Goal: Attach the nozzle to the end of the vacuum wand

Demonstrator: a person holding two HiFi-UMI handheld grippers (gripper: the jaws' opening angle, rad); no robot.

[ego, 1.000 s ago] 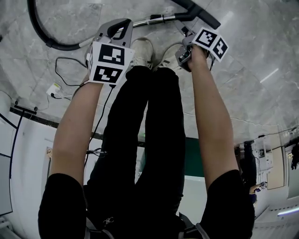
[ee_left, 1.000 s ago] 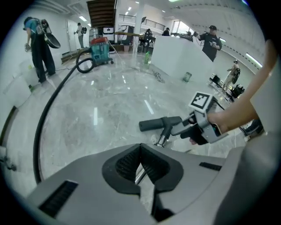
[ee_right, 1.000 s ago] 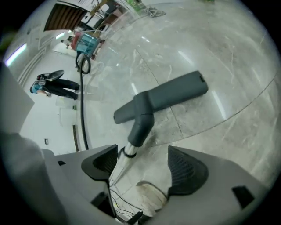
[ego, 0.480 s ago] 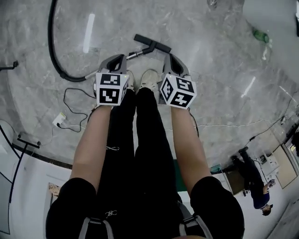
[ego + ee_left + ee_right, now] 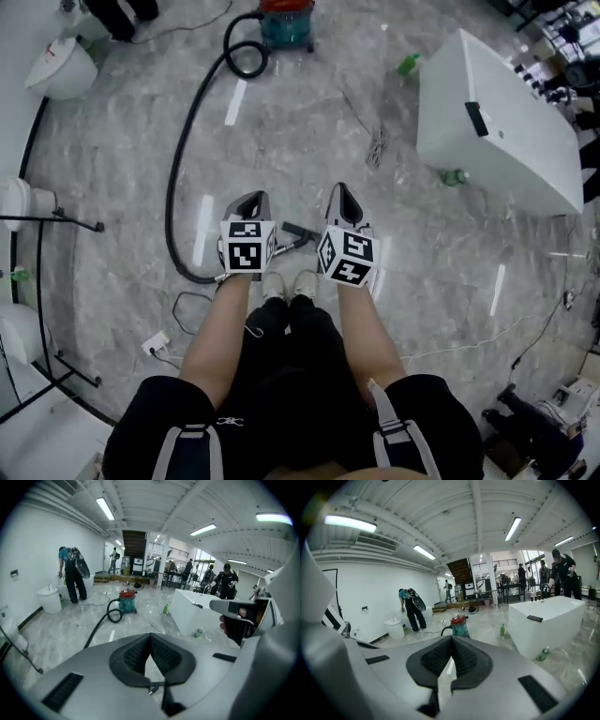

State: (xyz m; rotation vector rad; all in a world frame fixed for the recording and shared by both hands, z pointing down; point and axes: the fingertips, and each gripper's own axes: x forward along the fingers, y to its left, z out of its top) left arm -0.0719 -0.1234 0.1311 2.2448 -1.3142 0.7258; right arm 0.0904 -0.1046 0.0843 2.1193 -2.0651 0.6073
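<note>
**Tongs.** Left tongs (image 5: pixel 150 636): smooth grey shells with ribbed black pads (image 5: pixel 135 654), pressed together with nothing between them. Right tongs (image 5: pixel 451 639): same build, also pressed together and empty.

**Task parts.** The nozzle (image 5: pixel 301 230) is a short black bar. It lies on the floor (image 5: pixel 122 141) at the end of the thin metal wand (image 5: pixel 287 246), between the two tongs and just ahead of the shoes (image 5: pixel 289 284). Neither pair of tongs touches it. The floor is glossy grey marble.

**Other items.** A black hose (image 5: pixel 178 159) curves from the wand to a round red-and-teal vacuum (image 5: pixel 286 21). A white box (image 5: pixel 497 122) stands at right, with a green bottle (image 5: pixel 407 64) near it.

**View differences.**
- Only the head view shows the nozzle and wand.
- Only the gripper views show the ceiling strip lights (image 5: pixel 349 523) and a bending person (image 5: pixel 410 606) by the white wall.
</note>
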